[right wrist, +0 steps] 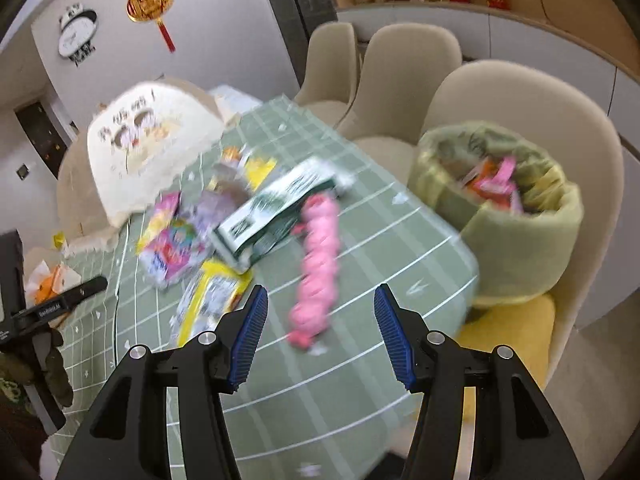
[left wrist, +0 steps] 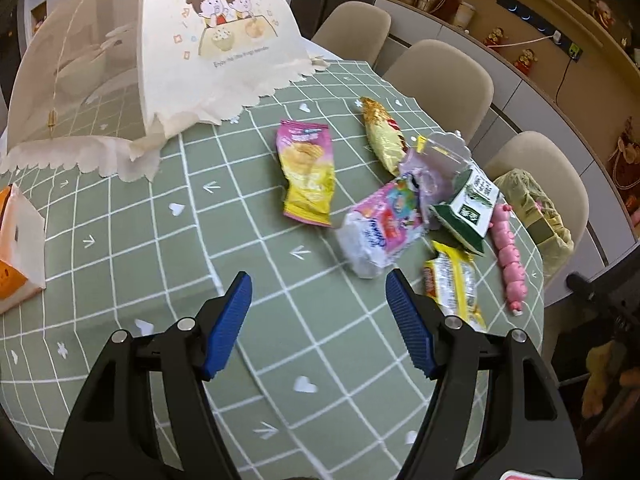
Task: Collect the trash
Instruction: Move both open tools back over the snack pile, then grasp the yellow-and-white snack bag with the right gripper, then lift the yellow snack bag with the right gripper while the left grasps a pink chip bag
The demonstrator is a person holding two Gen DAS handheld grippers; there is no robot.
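Snack wrappers litter the green checked tablecloth (left wrist: 160, 264). In the left wrist view my left gripper (left wrist: 319, 286) is open and empty, just short of a white and pink wrapper (left wrist: 380, 232). Beyond lie a pink and yellow chip bag (left wrist: 307, 172), a gold wrapper (left wrist: 382, 136), a green and white carton (left wrist: 468, 208), a yellow wrapper (left wrist: 454, 284) and a pink strip of packets (left wrist: 508, 256). In the blurred right wrist view my right gripper (right wrist: 321, 300) is open and empty above the pink strip (right wrist: 318, 256). A bin lined with a yellow-green bag (right wrist: 516, 240), with wrappers inside, sits on a chair.
A mesh food cover (left wrist: 132, 64) stands at the table's far left, and a tissue box (left wrist: 16, 248) sits at the left edge. Three beige chairs (left wrist: 448, 76) line the far side of the table. The left gripper's handle (right wrist: 44, 308) shows at the right wrist view's left edge.
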